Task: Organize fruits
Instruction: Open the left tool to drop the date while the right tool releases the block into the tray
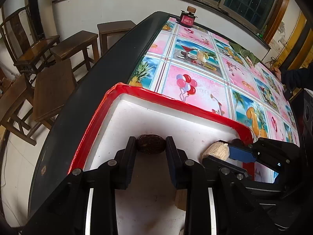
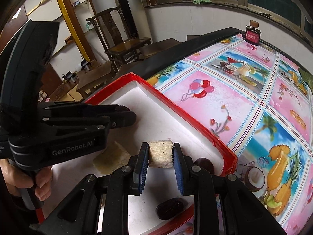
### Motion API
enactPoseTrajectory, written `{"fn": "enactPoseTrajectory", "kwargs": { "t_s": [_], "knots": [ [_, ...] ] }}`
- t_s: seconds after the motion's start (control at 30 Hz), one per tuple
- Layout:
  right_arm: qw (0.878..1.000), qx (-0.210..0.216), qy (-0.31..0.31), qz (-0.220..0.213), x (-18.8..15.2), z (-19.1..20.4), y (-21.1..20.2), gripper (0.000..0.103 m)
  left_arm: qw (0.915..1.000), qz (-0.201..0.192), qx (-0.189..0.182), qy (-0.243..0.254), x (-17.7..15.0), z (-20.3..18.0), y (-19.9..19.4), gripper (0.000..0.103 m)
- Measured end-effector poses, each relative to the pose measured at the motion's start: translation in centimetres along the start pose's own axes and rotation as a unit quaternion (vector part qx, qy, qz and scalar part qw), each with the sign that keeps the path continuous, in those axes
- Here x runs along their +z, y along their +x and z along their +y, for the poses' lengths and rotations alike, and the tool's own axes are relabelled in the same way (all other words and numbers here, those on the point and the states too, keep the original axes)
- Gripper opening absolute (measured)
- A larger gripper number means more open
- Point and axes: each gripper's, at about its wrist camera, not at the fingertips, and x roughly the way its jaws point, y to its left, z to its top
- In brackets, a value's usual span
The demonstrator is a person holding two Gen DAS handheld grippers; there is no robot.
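Low centre of each view, over the tray [image 1: 156, 117]: we see left tool [image 1: 150, 144] clamping a dark fruit [image 1: 150, 144] crosswise, right tool [image 2: 160, 154] gripping a pale chunk [image 2: 160, 153].

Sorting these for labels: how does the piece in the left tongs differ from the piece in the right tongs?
The dark piece in the left tongs is brown-black, rounded and wrinkled; the pale piece in the right tongs is cream, fibrous and blocky with flat cut ends. Both are gripped from the sides over the white red-rimmed tray.
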Motion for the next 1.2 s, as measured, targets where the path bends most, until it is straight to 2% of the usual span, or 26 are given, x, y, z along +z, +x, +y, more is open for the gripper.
{"fn": "enactPoseTrajectory", "kwargs": {
  "t_s": [0.33,0.4,0.43,0.47,0.63,0.8,0.87,0.93,1.0,1.1,1.2],
  "knots": [
    [1.000,0.002,0.009,-0.010,-0.2,-0.2,-0.8,0.028,0.9999,0.003,-0.007,-0.010,-0.4,0.1,-0.3,0.028],
    [1.000,0.004,0.011,-0.016,-0.2,-0.2,-1.3,0.034,0.9999,0.005,-0.006,-0.008,-0.6,0.0,-0.5,0.039],
    [1.000,0.005,0.012,-0.020,-0.3,-0.2,-1.6,0.036,1.0000,0.003,-0.003,-0.007,-0.7,-0.1,-0.7,0.053],
    [1.000,0.006,0.013,-0.023,-0.4,-0.1,-2.0,0.037,1.0000,-0.003,-0.001,-0.007,-0.9,-0.2,-1.1,0.059],
    [0.999,0.011,0.015,-0.037,-1.5,0.1,-4.3,0.037,0.9999,-0.016,-0.001,-0.003,-1.4,-0.6,-2.7,0.059],
    [0.998,0.017,0.025,-0.048,-3.4,0.3,-7.3,0.050,0.9998,-0.019,0.003,0.004,-2.8,-1.1,-4.3,0.060],
    [0.998,0.018,0.025,-0.046,-4.4,0.5,-8.5,0.052,0.9997,-0.024,0.002,0.010,-3.9,-1.6,-5.4,0.067],
    [0.998,0.022,0.030,-0.050,-5.7,0.8,-9.9,0.059,0.9994,-0.029,0.004,0.017,-4.9,-2.1,-6.4,0.072],
    [0.997,0.034,0.045,-0.057,-7.0,0.8,-11.2,0.069,0.9992,-0.032,0.005,0.022,-5.8,-2.4,-7.3,0.073],
    [0.995,0.047,0.061,-0.063,-9.6,0.7,-12.8,0.072,0.9989,-0.041,0.001,0.024,-7.2,-2.9,-8.7,0.073],
    [0.995,0.042,0.072,-0.061,-12.2,0.7,-14.1,0.072,0.9986,-0.046,-0.009,0.022,-8.5,-3.2,-9.9,0.073]
  ]
}}
